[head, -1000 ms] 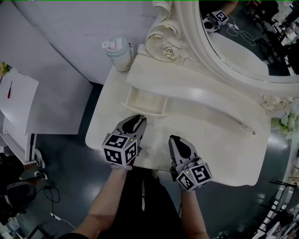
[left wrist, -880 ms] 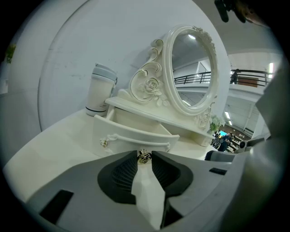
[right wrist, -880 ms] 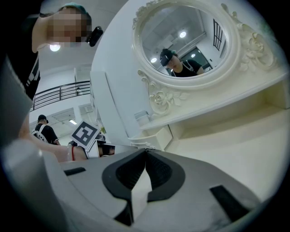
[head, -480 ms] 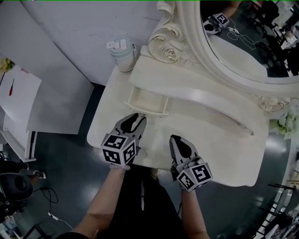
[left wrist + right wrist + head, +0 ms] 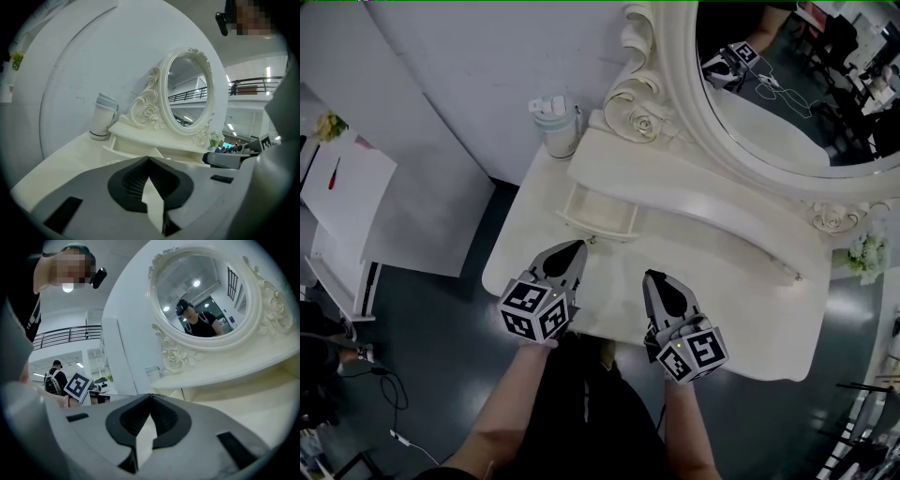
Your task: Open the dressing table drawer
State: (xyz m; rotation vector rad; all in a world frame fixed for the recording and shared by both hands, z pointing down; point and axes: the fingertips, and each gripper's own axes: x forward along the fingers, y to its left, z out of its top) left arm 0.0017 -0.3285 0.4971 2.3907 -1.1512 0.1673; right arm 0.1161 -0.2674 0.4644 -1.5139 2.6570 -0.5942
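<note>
Reading left gripper (image 5: 578,247) first: my jaws, spread wide at drawer front a moment ago, now pinched together on nothing, tips just short of knob. I judge pull finished and grip released. Drawer (image 5: 598,214) stands pulled out from under raised shelf, at left end of tabletop (image 5: 722,281). It's cream and shallow, and inside looks bare. Right gripper (image 5: 652,277) over near tabletop edge, jaws together, empty.
</note>
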